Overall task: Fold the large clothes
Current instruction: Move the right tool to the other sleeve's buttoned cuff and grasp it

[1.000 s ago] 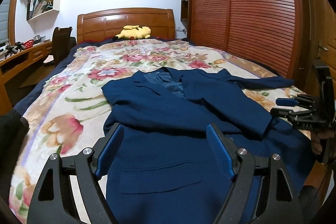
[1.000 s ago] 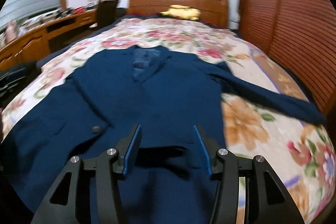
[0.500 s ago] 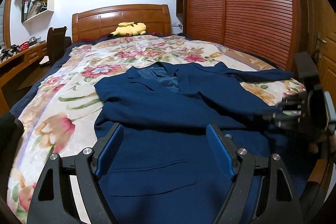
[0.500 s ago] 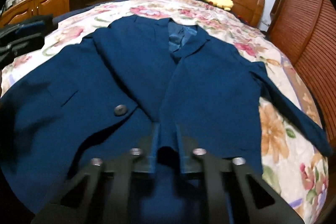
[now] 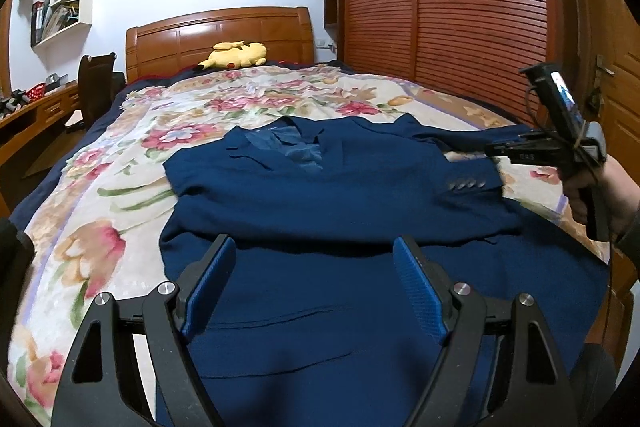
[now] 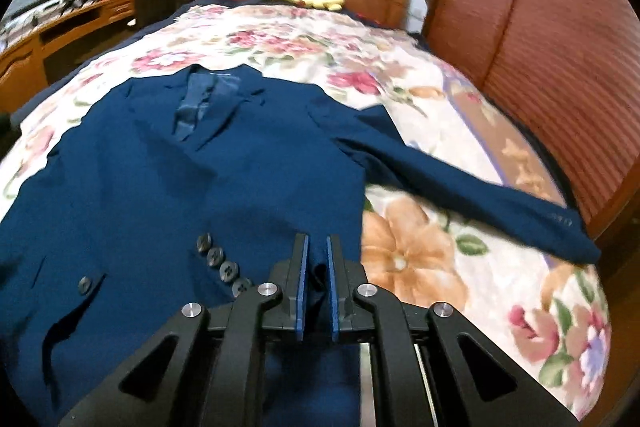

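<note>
A navy jacket [image 5: 328, 211] is spread front-up on a floral bedspread [image 5: 120, 195], collar toward the headboard [image 5: 218, 35]. The left gripper [image 5: 314, 291] is held just above the jacket's lower part, its jaws wide apart with nothing between the blue pads [image 5: 418, 291]; the jacket's folded-over body lies straight ahead of it.

The right gripper [image 6: 316, 273] is clamped on a fold of the jacket's cloth: the jaws have just been closing then easing slightly, and navy fabric is pinched between the pads [image 6: 302, 279]. Just left of these fingers a row of sleeve buttons [image 6: 222, 259] is seen, and further left a single front button [image 6: 85, 285]. Ahead and to the right of this gripper the other sleeve [image 6: 460, 191] is stretched out across the bedspread toward the wardrobe [image 6: 560, 47].

A yellow plush [image 5: 236, 55] lies by the headboard, far ahead of both grippers.
</note>
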{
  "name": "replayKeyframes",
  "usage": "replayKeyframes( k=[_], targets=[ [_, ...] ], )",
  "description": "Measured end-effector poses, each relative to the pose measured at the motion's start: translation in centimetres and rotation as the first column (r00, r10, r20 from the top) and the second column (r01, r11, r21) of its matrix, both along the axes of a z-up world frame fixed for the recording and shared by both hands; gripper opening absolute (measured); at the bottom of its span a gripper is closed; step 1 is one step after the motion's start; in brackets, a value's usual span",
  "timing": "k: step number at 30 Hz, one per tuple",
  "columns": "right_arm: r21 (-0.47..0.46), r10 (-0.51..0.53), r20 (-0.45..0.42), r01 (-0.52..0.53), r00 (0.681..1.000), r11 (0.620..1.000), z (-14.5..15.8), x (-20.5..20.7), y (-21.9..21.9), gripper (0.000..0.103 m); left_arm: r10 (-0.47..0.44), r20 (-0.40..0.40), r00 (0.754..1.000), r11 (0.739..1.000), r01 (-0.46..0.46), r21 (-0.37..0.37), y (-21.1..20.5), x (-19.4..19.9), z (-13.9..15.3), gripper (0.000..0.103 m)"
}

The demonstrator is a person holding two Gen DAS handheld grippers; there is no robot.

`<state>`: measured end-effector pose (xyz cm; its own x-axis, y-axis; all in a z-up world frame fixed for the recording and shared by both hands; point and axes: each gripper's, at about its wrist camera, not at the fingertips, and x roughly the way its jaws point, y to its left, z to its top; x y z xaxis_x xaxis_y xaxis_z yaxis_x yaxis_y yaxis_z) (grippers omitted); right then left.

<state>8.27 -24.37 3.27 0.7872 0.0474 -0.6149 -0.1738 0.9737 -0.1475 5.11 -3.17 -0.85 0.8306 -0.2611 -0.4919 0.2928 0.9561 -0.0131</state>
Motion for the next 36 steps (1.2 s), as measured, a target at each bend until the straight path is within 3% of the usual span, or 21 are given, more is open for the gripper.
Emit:
replayKeyframes(
  k=[4,8,10,19,23,29,36],
  targets=[
    [0.001,-0.057,0.009,0.057,0.998,0.998,0.3,1.4,-1.6,0.026,-0.013,-0.004,1.0,1.0,0.013,0.003,-0.7,0.4,-0.2,0.082],
    [0.004,-0.102,0.022,0.101,0.995,0.995,0.3,1.3,-3.2,0.051,-0.023,-0.008,1.0,1.0,0.023,0.002,-1.7,1.1,-0.3,0.082],
    [0.012,-0.118,0.033,0.117,0.993,0.993,0.3,1.7,-4.6,0.056,-0.031,-0.009,0.999,1.0,0.031,0.002,-2.0,1.3,-0.4,0.082],
    [0.0,-0.217,0.051,0.217,0.975,0.976,-0.9,4.6,-11.9,0.057,-0.063,-0.023,0.998,0.998,0.063,0.007,-4.0,1.8,-0.7,0.084],
    [-0.014,-0.297,0.057,0.298,0.953,0.955,-1.3,6.4,-15.1,0.057,-0.065,-0.02,0.998,0.998,0.065,0.005,-4.3,1.8,-0.7,0.102],
    [-0.086,-0.387,0.06,0.391,0.92,0.916,-1.2,8.7,-18.9,0.058,-0.059,-0.012,0.998,0.998,0.059,-0.003,-4.4,1.8,-0.6,0.103],
    [-0.045,-0.484,0.045,0.486,0.874,0.873,-1.6,11.1,-22.5,0.059,-0.051,-0.024,0.998,0.999,0.051,0.002,-4.6,2.1,-1.0,0.103]
  ],
)
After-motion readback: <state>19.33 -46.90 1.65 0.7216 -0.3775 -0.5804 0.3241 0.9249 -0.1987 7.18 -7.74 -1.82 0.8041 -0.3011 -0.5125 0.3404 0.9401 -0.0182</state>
